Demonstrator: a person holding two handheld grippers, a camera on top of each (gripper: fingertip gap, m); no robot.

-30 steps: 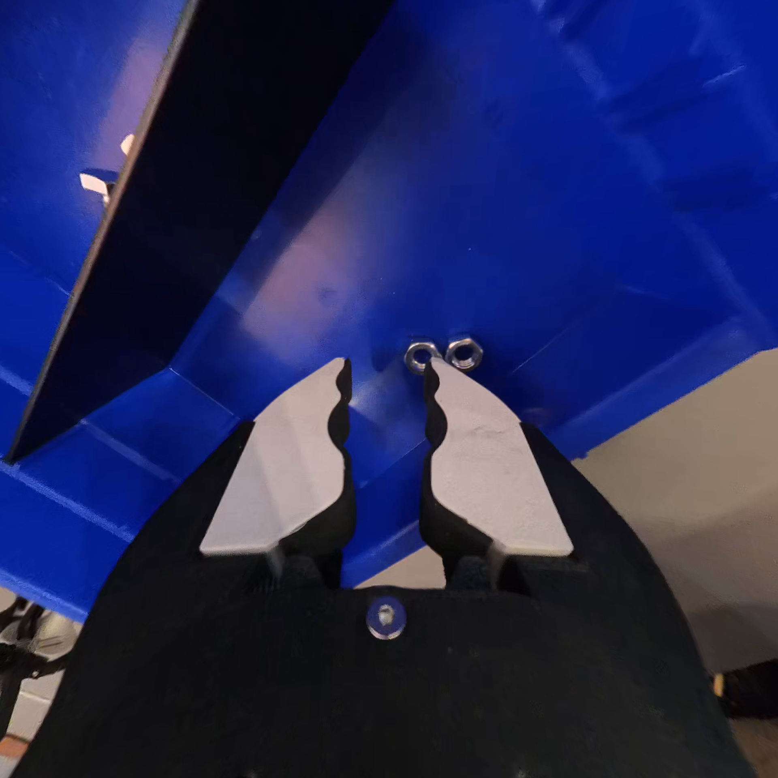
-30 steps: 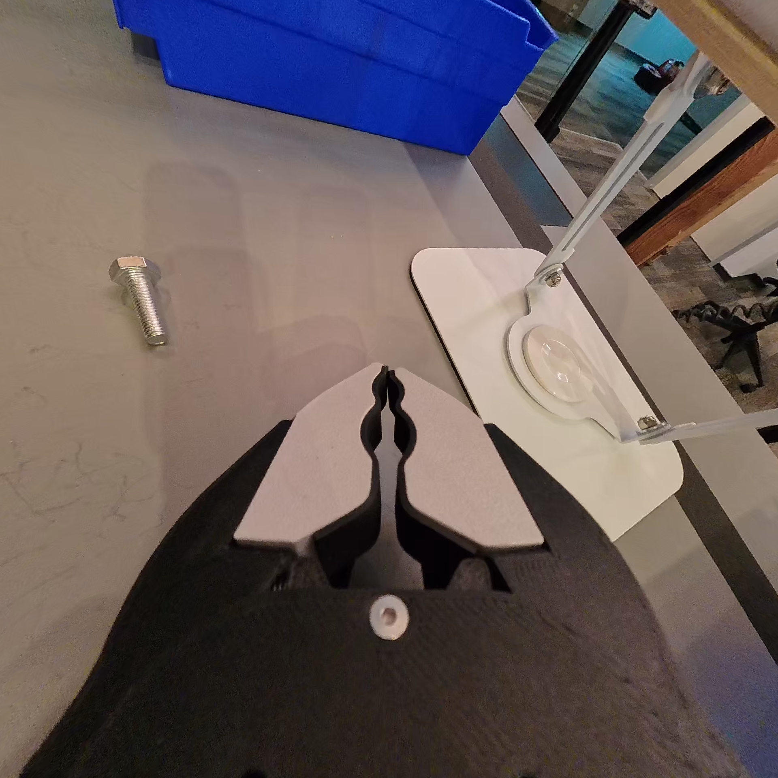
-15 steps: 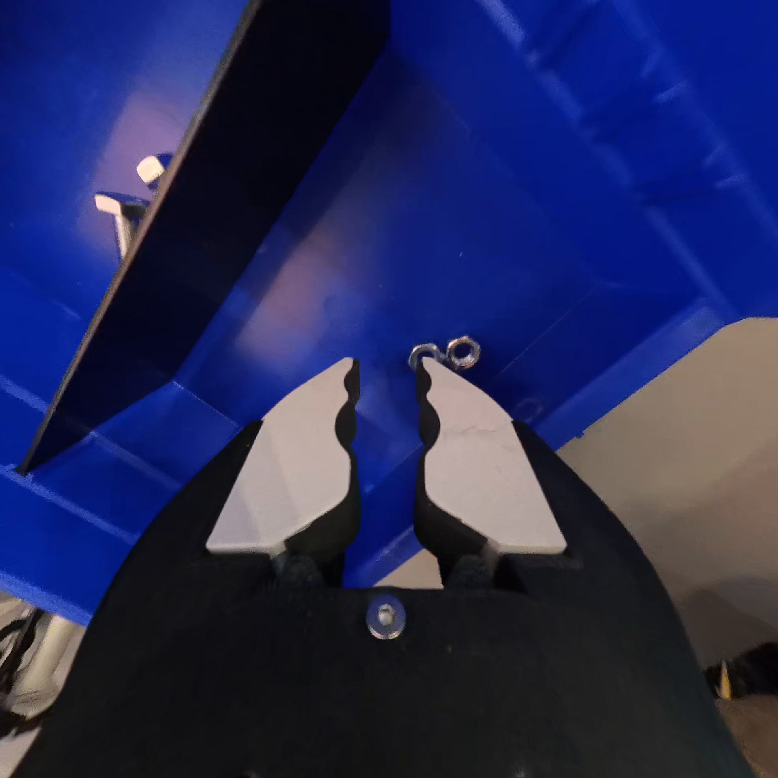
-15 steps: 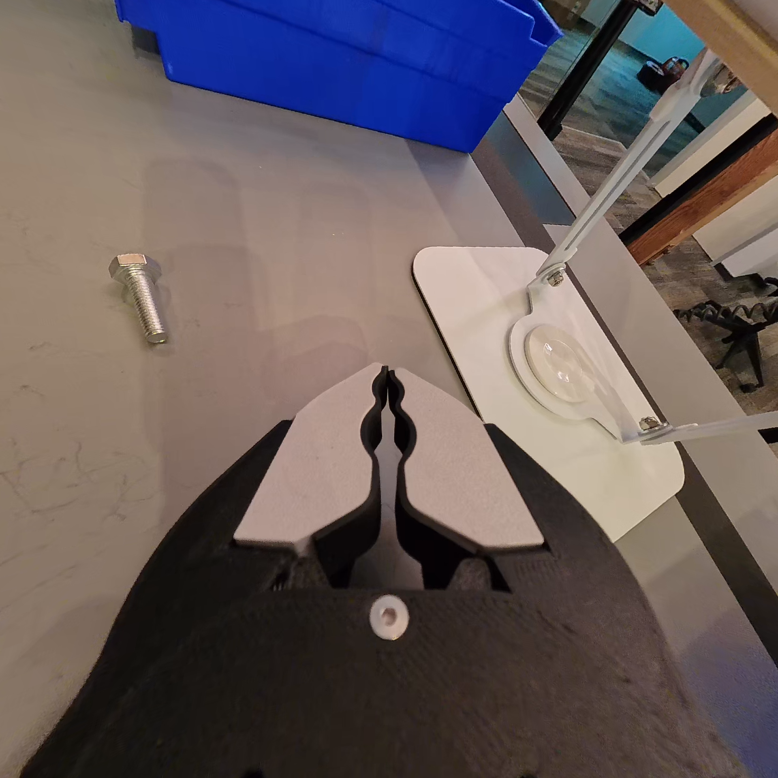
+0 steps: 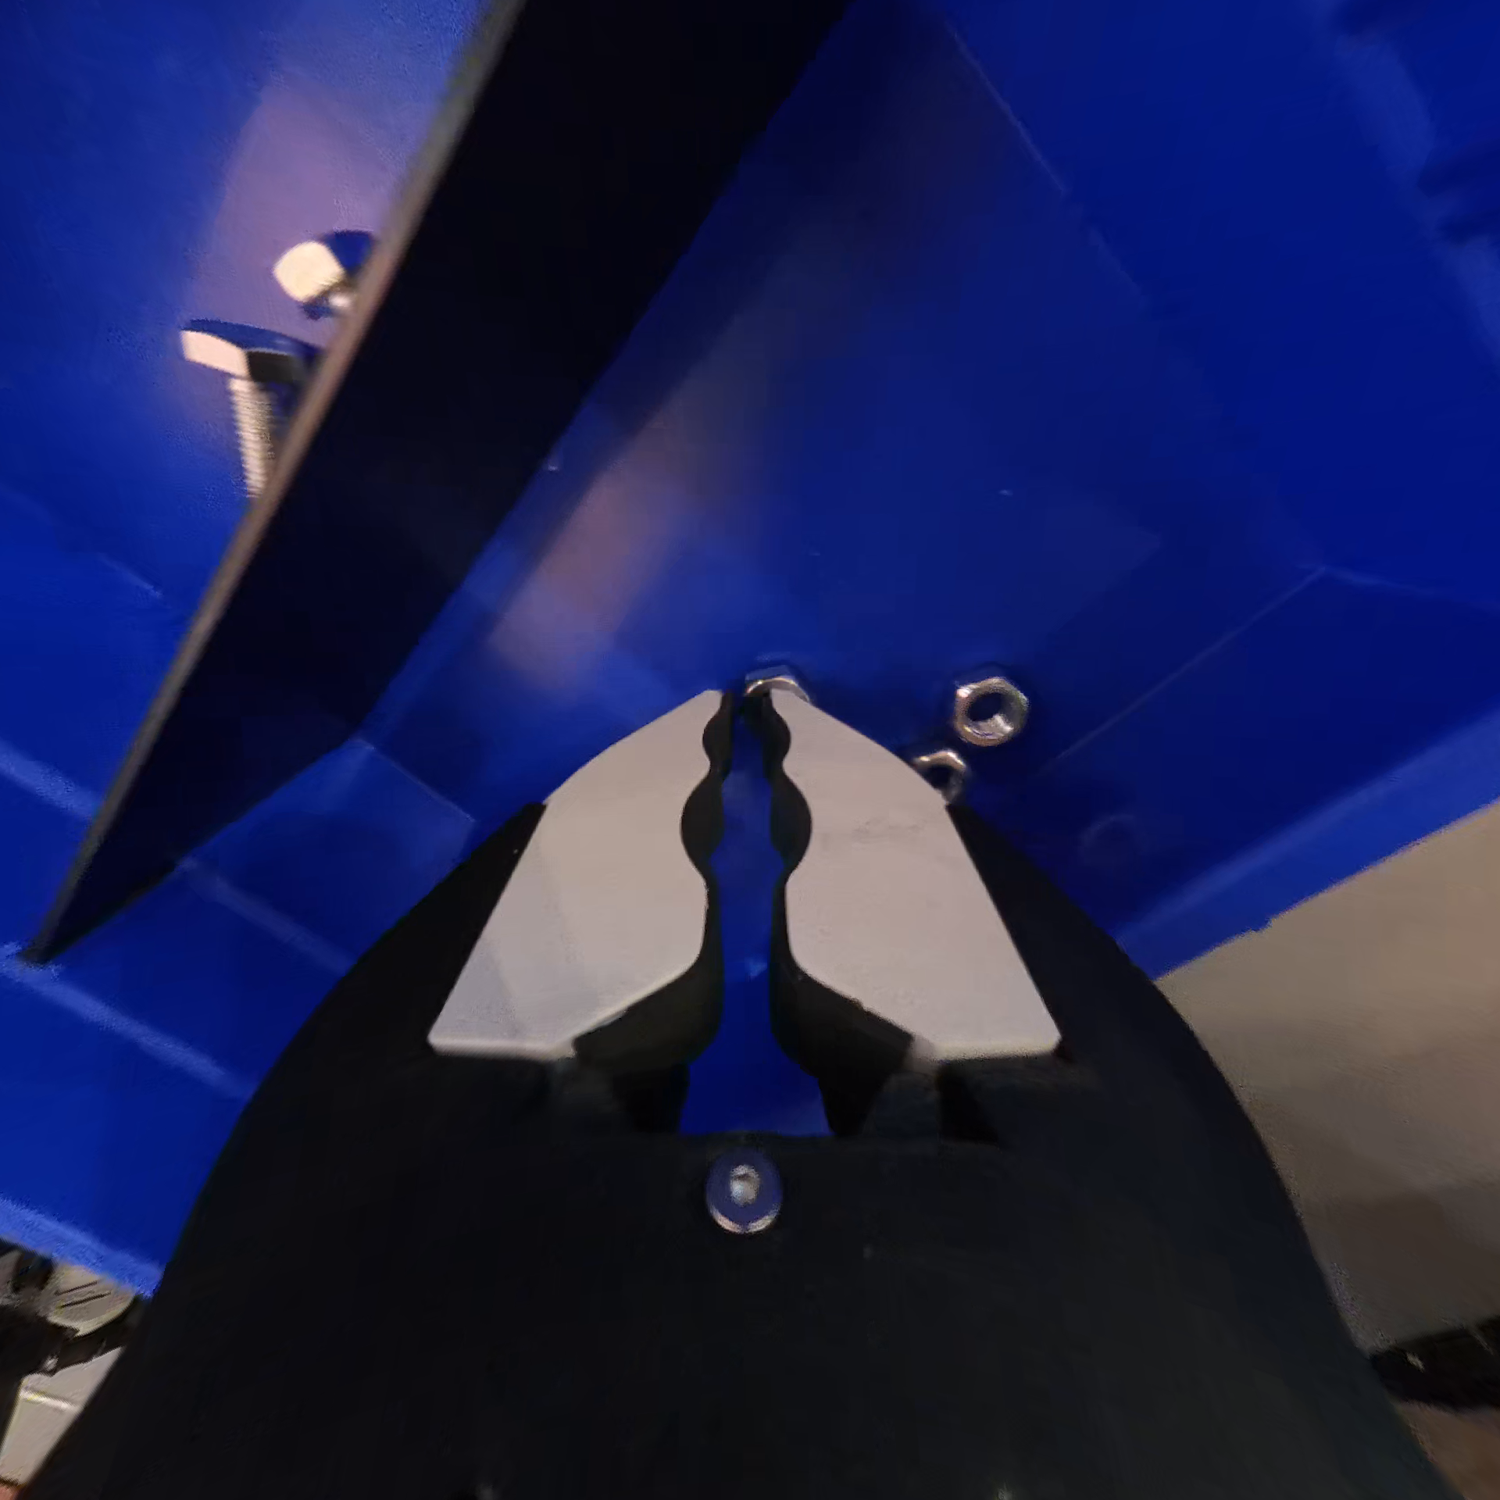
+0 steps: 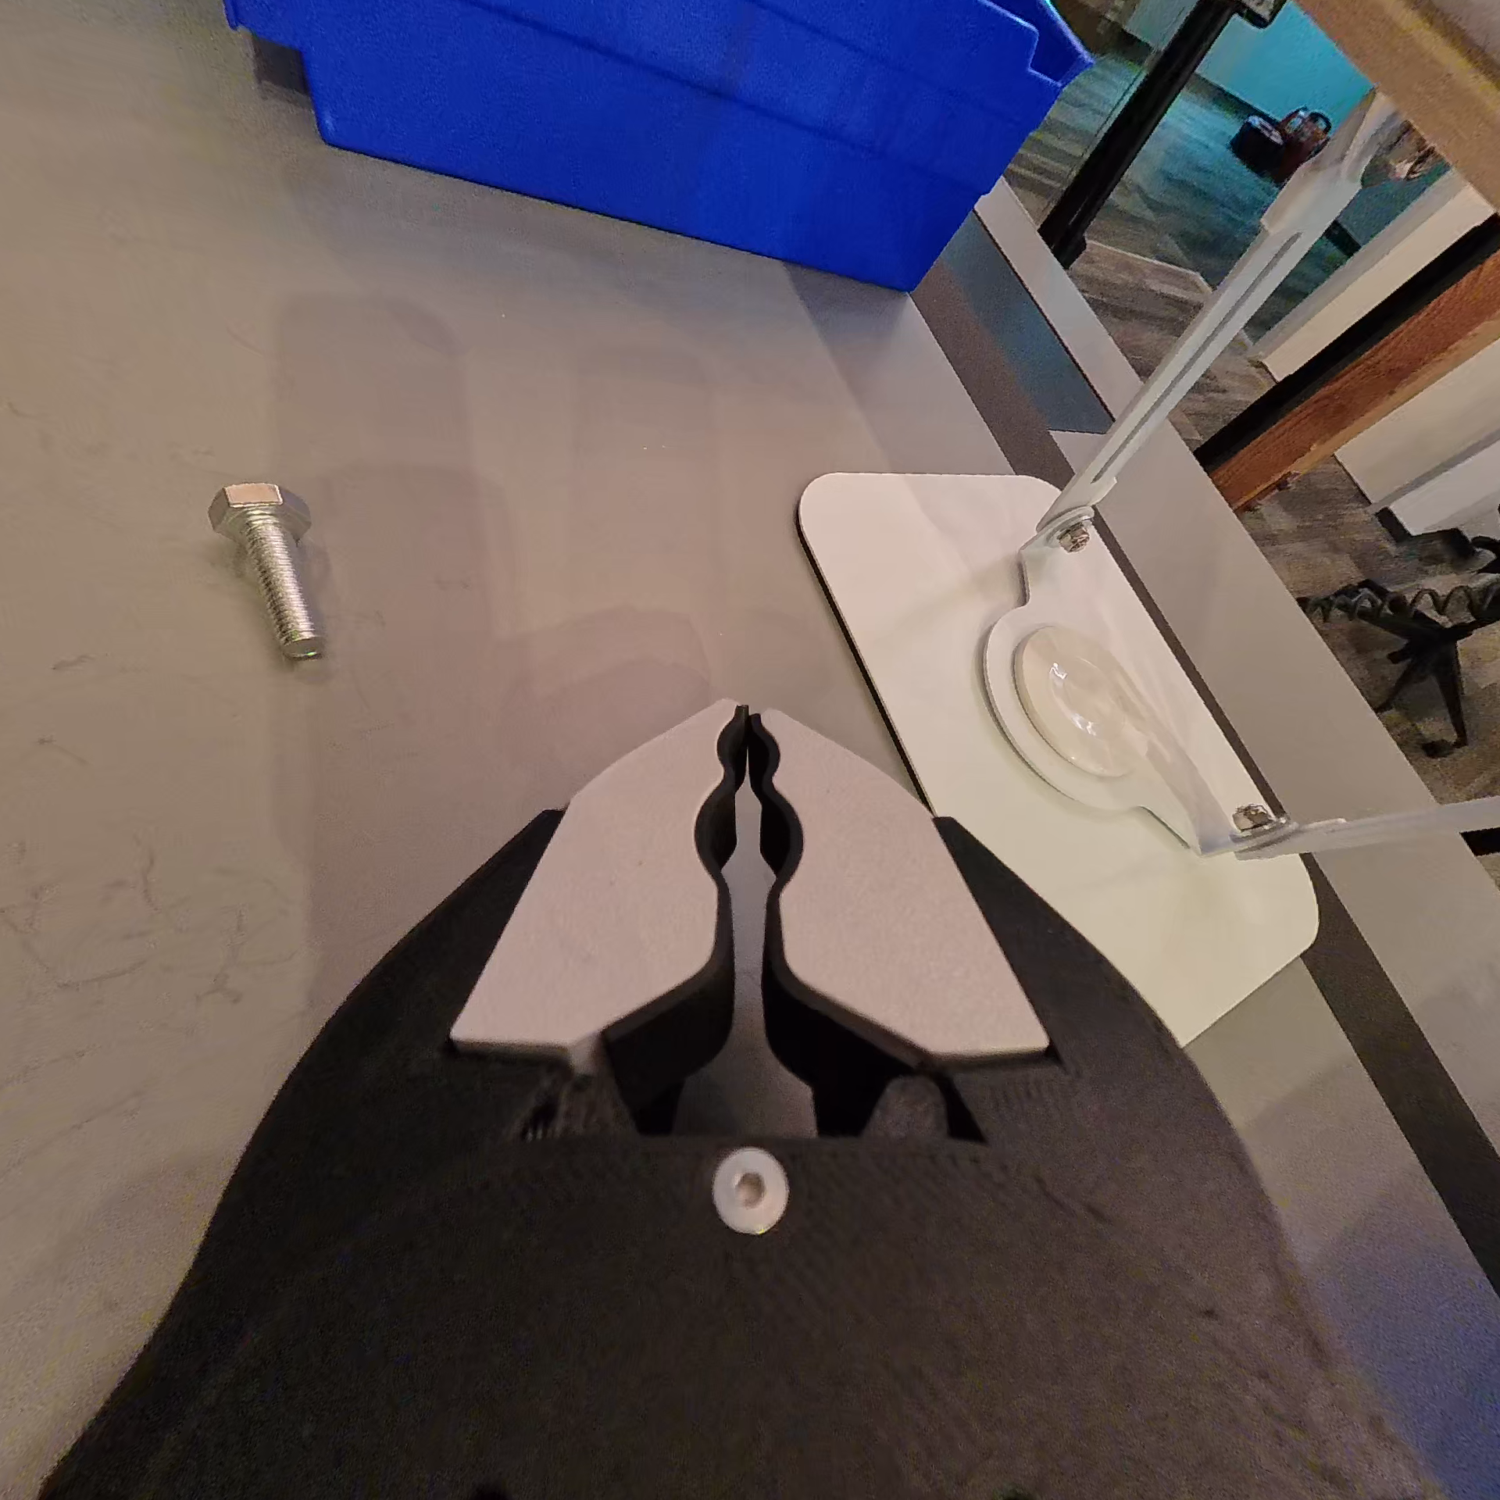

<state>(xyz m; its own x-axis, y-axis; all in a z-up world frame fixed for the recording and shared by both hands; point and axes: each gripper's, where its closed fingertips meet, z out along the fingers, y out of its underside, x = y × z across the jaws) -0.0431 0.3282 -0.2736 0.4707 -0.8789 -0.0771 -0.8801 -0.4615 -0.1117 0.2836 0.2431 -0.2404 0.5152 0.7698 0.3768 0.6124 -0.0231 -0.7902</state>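
In the left wrist view my left gripper (image 5: 751,702) reaches into a blue plastic bin (image 5: 1015,365). Its jaws are closed to a narrow gap on a small silver hex nut (image 5: 769,686) at the fingertips, on the bin floor. Two more nuts (image 5: 989,714) lie just to its right, near the bin's front wall. My right gripper (image 6: 745,714) is shut and empty, held above a grey table (image 6: 487,406). A silver hex bolt (image 6: 268,568) lies on the table to its left, apart from it.
A black divider (image 5: 487,365) splits the bin; silver bolts (image 5: 252,381) lie in the compartment to its left. In the right wrist view the blue bin (image 6: 649,122) stands at the back. A white base plate (image 6: 917,609) with a clear bracket stands by the table's right edge. Across from one pair of fingers to the other is roughly 35 cm.
My left gripper has pushed forward and left in the bin and closed from open onto one nut. The other nuts now lie to its right. My right gripper has stayed put.
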